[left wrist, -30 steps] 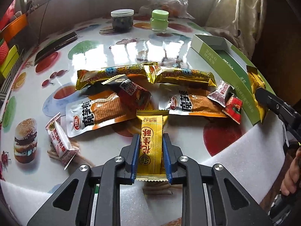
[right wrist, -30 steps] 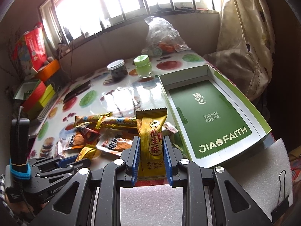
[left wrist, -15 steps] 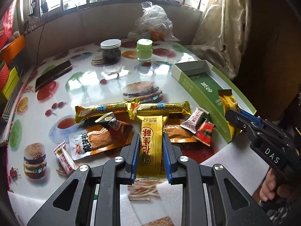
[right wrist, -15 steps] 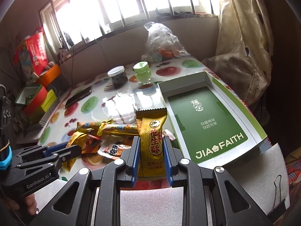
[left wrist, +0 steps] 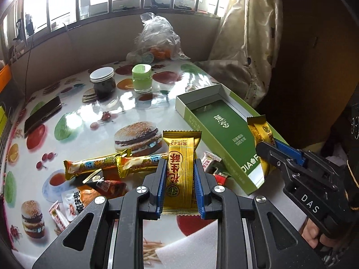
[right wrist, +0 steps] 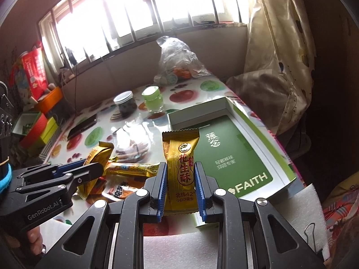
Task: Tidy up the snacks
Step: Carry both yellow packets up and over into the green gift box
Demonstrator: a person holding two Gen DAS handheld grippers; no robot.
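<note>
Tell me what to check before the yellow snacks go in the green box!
1. Left tool grips its snack: ok, both pads press the packet.
2. Right tool grips its snack: ok, packet clamped upright.
3. Box is open with room: ok, no lid on it and nothing lies inside.
4. Tools are apart: ok, a gap shows between them in both views.
5. Left snack is clear of the pile: ok, it hangs above the other packets.
6. Right snack is over the box: cannot tell, it looks near the front corner only.
</note>
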